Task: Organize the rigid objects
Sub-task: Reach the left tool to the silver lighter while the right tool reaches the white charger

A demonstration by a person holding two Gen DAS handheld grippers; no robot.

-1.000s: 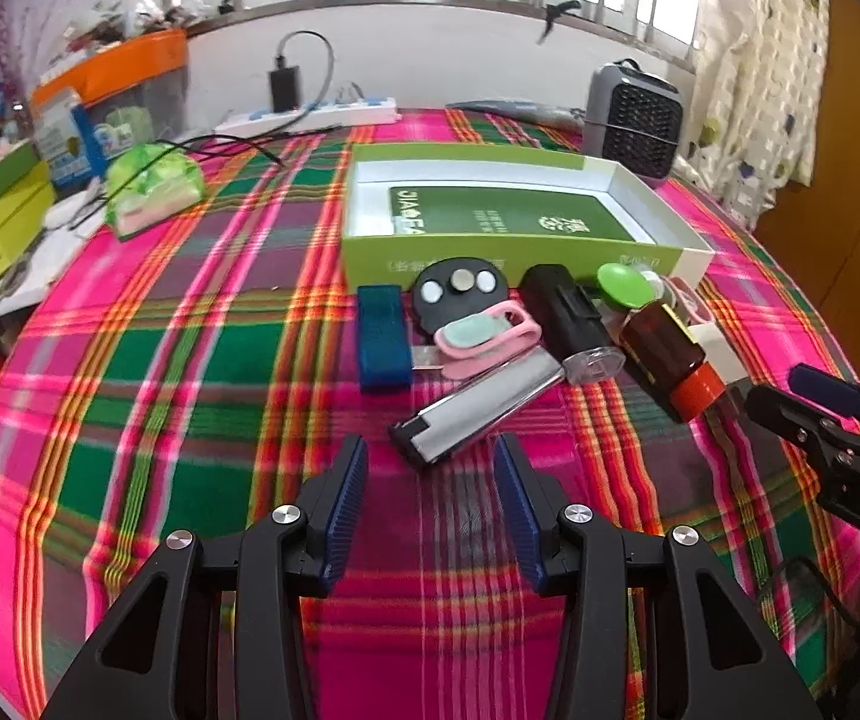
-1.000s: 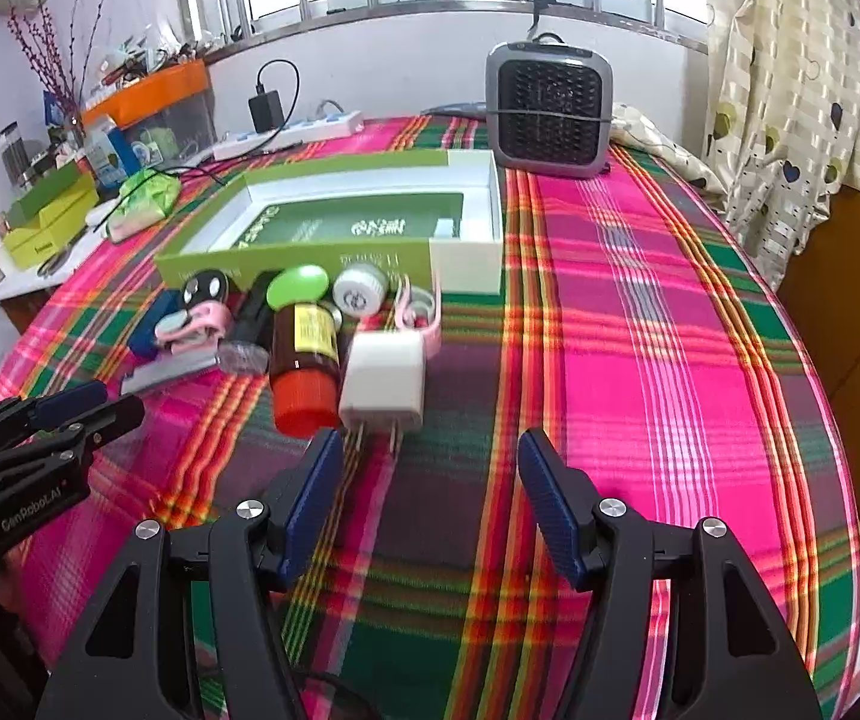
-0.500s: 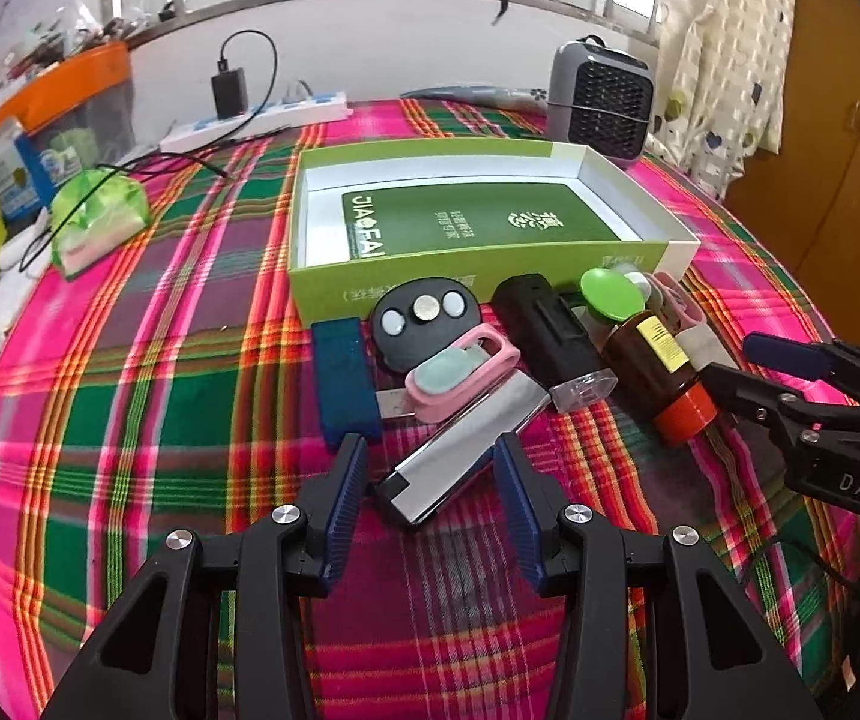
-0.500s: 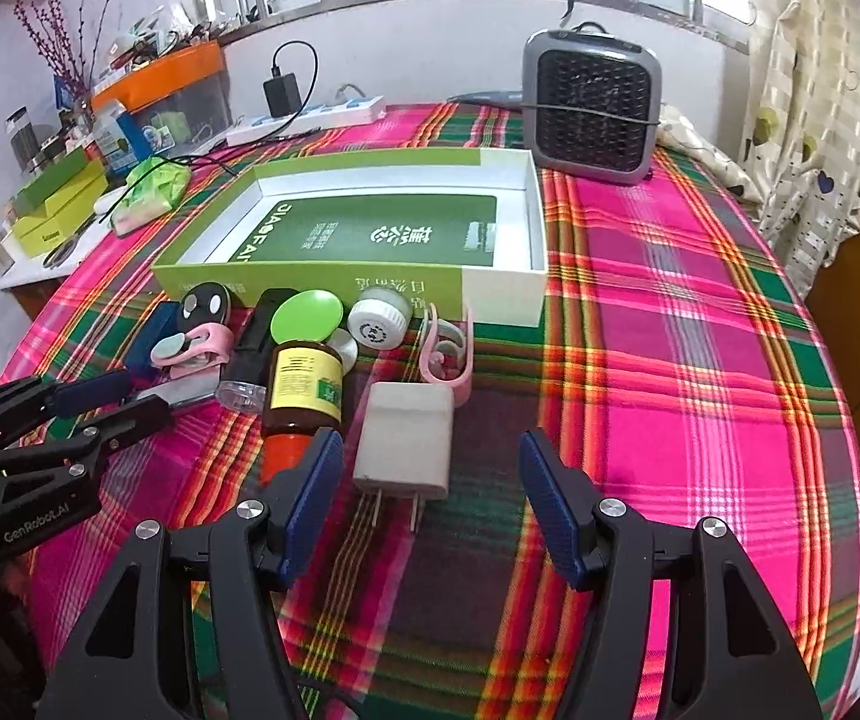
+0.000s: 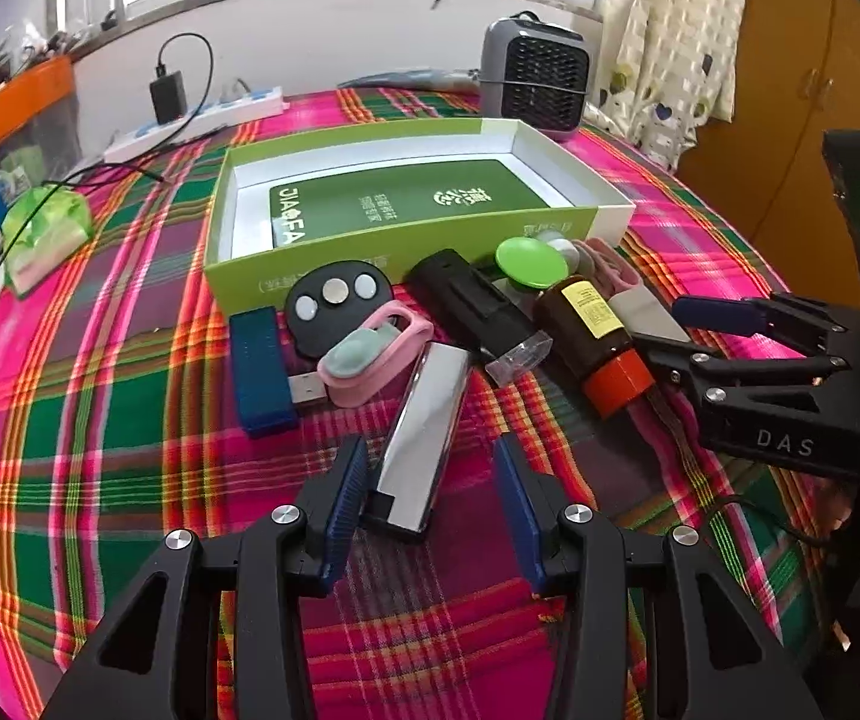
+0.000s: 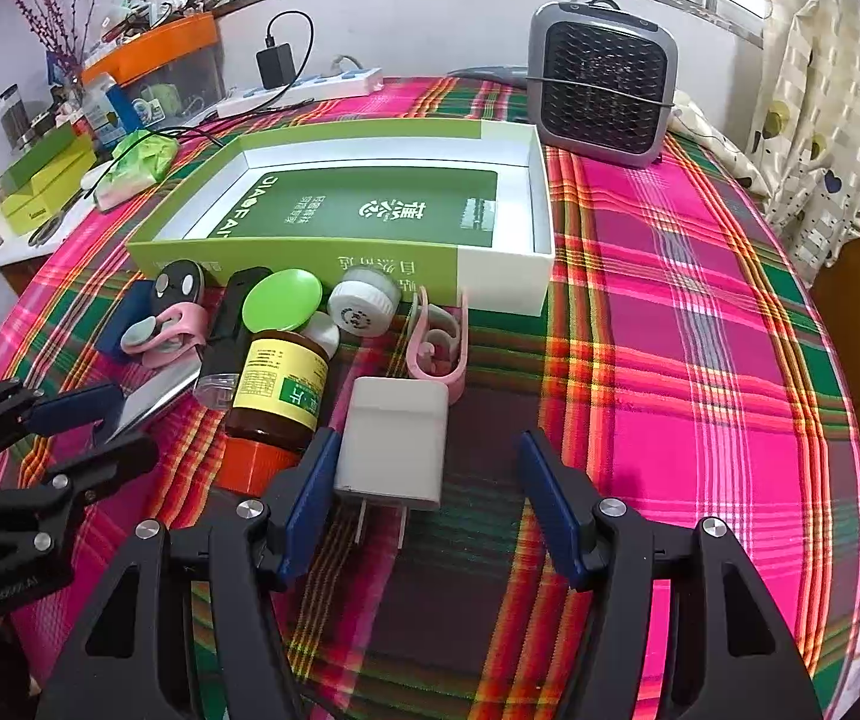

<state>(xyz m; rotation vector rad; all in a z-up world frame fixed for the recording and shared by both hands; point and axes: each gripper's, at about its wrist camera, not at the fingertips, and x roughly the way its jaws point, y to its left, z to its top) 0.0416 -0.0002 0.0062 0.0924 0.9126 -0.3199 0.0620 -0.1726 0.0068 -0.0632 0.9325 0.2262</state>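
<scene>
A green and white open box (image 5: 556,150) (image 6: 541,216) lies on the plaid tablecloth. In front of it lie small objects: a silver bar (image 5: 423,420), blue USB stick (image 5: 258,366), black remote (image 5: 333,306), pink clip (image 5: 369,348), black case (image 5: 478,306), brown bottle with orange cap (image 5: 592,336) (image 6: 279,384), green lid (image 6: 281,300), white charger plug (image 6: 396,432), pink earhook (image 6: 439,354). My left gripper (image 5: 430,492) is open, its jaws around the silver bar's near end. My right gripper (image 6: 426,492) is open, its jaws astride the charger plug.
A grey fan heater (image 6: 601,99) stands behind the box. A power strip with charger (image 5: 201,114) lies at the back left. A green plastic bag (image 5: 45,228) and boxes (image 6: 45,180) sit at the left edge. The right side of the cloth (image 6: 700,360) is bare.
Both grippers have moved forward toward the objects. The left jaws now flank the silver bar's end, and the right jaws flank the charger plug.
</scene>
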